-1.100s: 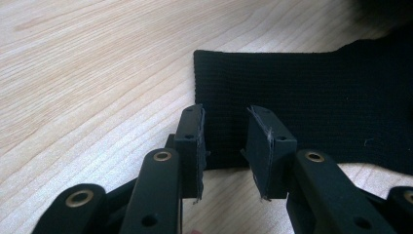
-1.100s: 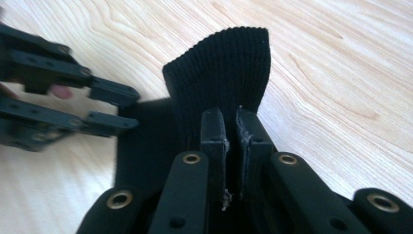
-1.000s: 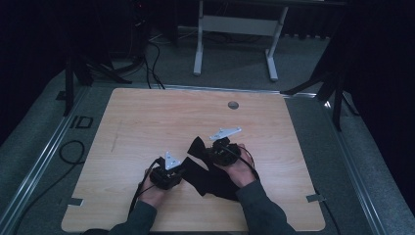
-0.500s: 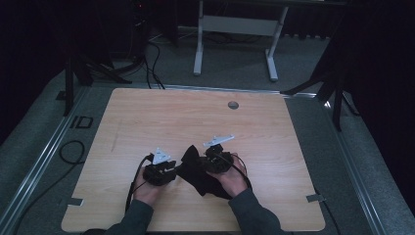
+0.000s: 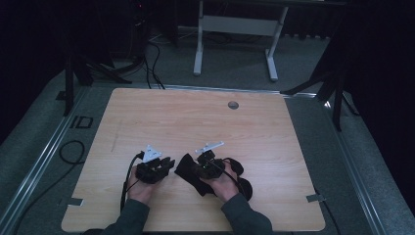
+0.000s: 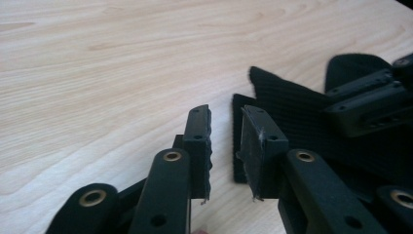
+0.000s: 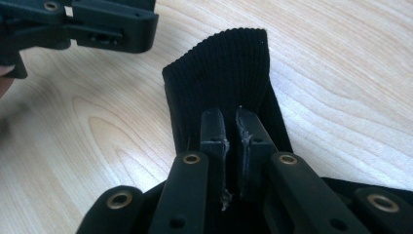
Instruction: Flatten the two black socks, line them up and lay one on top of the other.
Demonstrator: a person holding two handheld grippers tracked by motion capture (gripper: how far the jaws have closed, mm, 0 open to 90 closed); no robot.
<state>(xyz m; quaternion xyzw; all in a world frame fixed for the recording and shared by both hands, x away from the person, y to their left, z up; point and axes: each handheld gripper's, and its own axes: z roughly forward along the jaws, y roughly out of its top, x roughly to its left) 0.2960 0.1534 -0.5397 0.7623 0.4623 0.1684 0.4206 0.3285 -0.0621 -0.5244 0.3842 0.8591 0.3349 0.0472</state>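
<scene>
Near front edge of table [image 5: 274, 122] lay black ribbed cloth [image 5: 188, 169], between both hands. Right gripper [image 7: 233, 127] sat over cloth, jaws almost together; could not tell whether fabric was pinched. Left gripper [image 6: 226, 127] sat just beside cloth's edge, jaws slightly apart, holding nothing.

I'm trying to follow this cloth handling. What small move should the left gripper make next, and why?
Probably ease the left gripper forward so its jaws straddle the near edge of the black cloth, then close. Its jaws stand apart with nothing between them, just short of that edge, while the right gripper is pinched on the cloth, which lies on the table.
</scene>
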